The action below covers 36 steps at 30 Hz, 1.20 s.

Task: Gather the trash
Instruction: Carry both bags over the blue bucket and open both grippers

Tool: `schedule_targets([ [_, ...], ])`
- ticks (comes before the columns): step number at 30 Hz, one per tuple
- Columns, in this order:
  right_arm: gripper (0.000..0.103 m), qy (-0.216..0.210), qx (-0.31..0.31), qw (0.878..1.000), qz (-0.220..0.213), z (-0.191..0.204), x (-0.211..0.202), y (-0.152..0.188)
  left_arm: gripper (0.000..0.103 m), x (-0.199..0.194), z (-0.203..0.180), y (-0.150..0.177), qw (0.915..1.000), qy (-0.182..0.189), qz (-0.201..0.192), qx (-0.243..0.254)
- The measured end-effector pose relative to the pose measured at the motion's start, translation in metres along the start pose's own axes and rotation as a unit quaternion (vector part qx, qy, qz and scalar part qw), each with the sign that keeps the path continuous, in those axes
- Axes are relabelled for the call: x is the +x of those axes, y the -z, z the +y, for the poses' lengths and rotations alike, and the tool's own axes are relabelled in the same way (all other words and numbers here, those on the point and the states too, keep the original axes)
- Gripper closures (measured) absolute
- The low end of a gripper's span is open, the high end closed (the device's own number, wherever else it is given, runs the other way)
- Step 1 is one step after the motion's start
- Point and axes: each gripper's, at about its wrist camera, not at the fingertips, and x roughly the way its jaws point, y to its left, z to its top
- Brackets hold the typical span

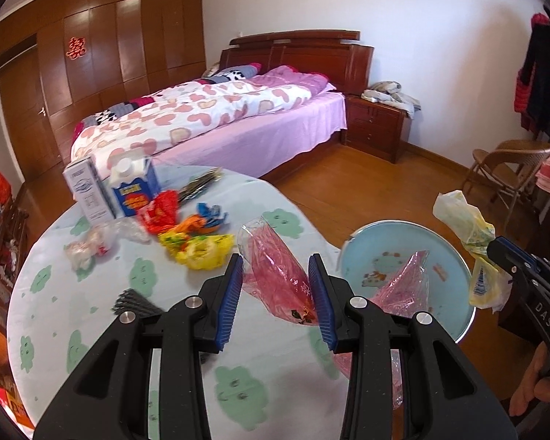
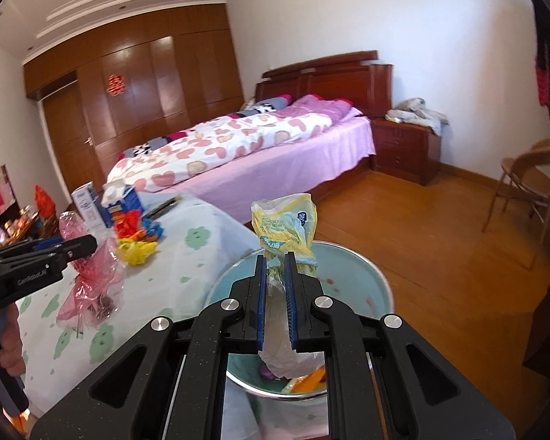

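From the left wrist view, the left gripper [image 1: 275, 270] has its jaws clamped on a pink bag [image 1: 275, 275] beside the basin [image 1: 454, 286], while the right wrist view shows the right gripper [image 2: 275, 269] clenching a yellow bag [image 2: 286, 225] above that basin [image 2: 379, 282], so release into it seems next.

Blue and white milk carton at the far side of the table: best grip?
Take the milk carton across its flat side walls, mid-body below the slanted top. It stands upright with a white box close on its left, so bring a claw in from the right or front, over the wrappers.
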Motion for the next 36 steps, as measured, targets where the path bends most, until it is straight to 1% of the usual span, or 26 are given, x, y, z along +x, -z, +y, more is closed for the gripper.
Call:
schedule_targets([
  [2, 0.092, 0.012, 0.006, 1.000, 0.001, -0.006, 0.002, 0.001, 0.066, 0.005, -0.009, -0.002, 1.0000, 0.004, 0.002, 0.005],
  [10, 0.092, 0.033, 0.033, 0.999, 0.020, -0.035, 0.015, 0.007, 0.066, 0.026, -0.052, -0.006, 0.9991, 0.020, 0.013, 0.034],
  [19, 0.092, 0.037, 0.059, 0.996, 0.048, -0.052, 0.031, 0.019, 0.066, 0.057, -0.084, 0.001, 0.9973, 0.028, 0.044, 0.051],
  [25, 0.092, 0.032, 0.067, 0.996, 0.055, -0.053, 0.043, 0.022, 0.065, 0.072, -0.096, 0.004, 0.9965, 0.025, 0.056, 0.056],
  [30, 0.092, 0.026, 0.066, 0.996, 0.054, -0.049, 0.049, 0.023, 0.065, 0.086, -0.097, 0.005, 0.9961, 0.019, 0.070, 0.049],
  [36, 0.092, 0.014, 0.072, 0.996, 0.057, -0.048, 0.058, 0.021, 0.063, 0.096, -0.100, 0.003, 0.9960, 0.013, 0.074, 0.047],
])
